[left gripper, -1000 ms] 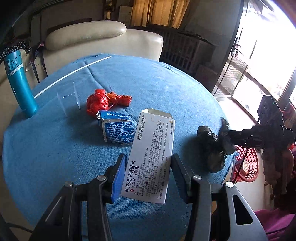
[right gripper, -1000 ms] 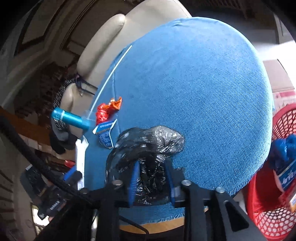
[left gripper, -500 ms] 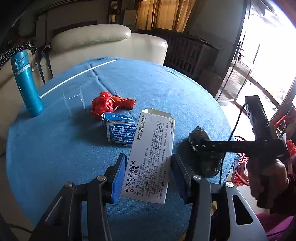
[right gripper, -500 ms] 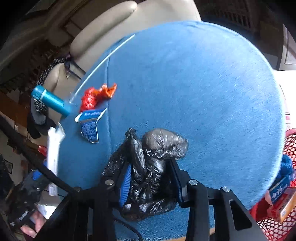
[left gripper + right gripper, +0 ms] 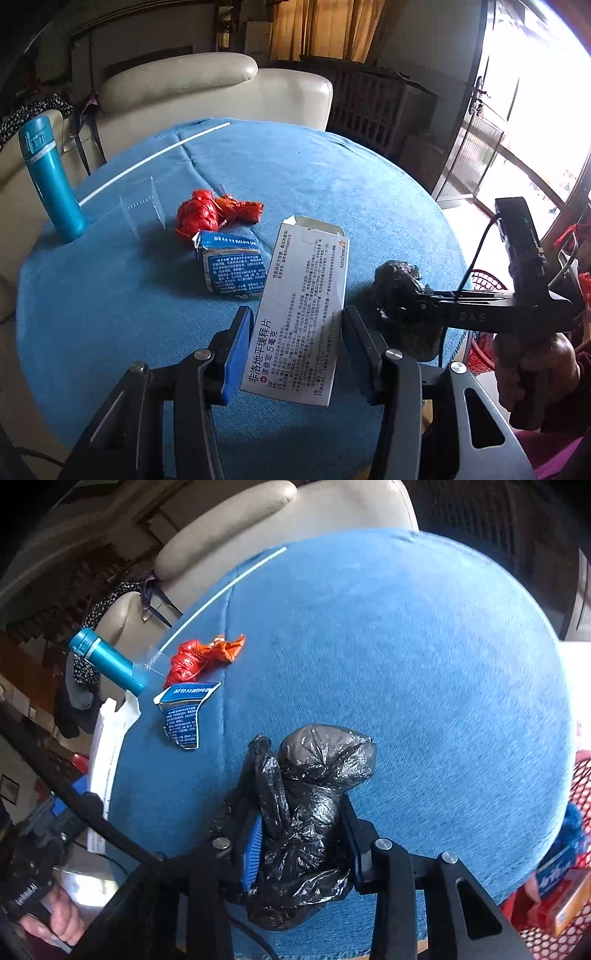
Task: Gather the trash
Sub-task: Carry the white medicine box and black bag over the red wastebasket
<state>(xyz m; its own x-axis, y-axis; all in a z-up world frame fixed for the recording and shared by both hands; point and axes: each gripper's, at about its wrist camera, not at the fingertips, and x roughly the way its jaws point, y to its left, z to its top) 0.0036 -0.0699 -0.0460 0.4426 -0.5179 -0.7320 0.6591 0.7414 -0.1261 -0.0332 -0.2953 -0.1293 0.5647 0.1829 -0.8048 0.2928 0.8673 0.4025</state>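
1. Blue cloth covers the round table [image 5: 110, 314]. At its left edge a blue bottle [image 5: 50, 177] stands upright, with a clear plastic cup [image 5: 142, 208] near it. I judge these are not trash and should stay.
2. Next, near the middle, lie a red crumpled wrapper [image 5: 207, 216] and, touching it, a blue torn carton [image 5: 232, 264]. Both wait on the cloth to be collected.
3. The left gripper [image 5: 295, 354] is clenched on a white medicine box [image 5: 303, 314], which stands tilted between the pads, its open flap pointing away. Keep this grip steady; the box looks light and thin, so more pressure would only crush it.
4. Further right, the right gripper [image 5: 299, 842] has just been closing its jaws on a black plastic bag [image 5: 310, 805] at the near edge of the table. Its pads now press the crumpled film from both sides.
5. For the step in hand, I would close a little more before lifting, because the film is slippery and loose folds hang under the jaws.
6. At the far right a red basket [image 5: 576, 904] stands below the table edge, already holding some packets. Lift the bag clear of the edge, then carry it over the basket.
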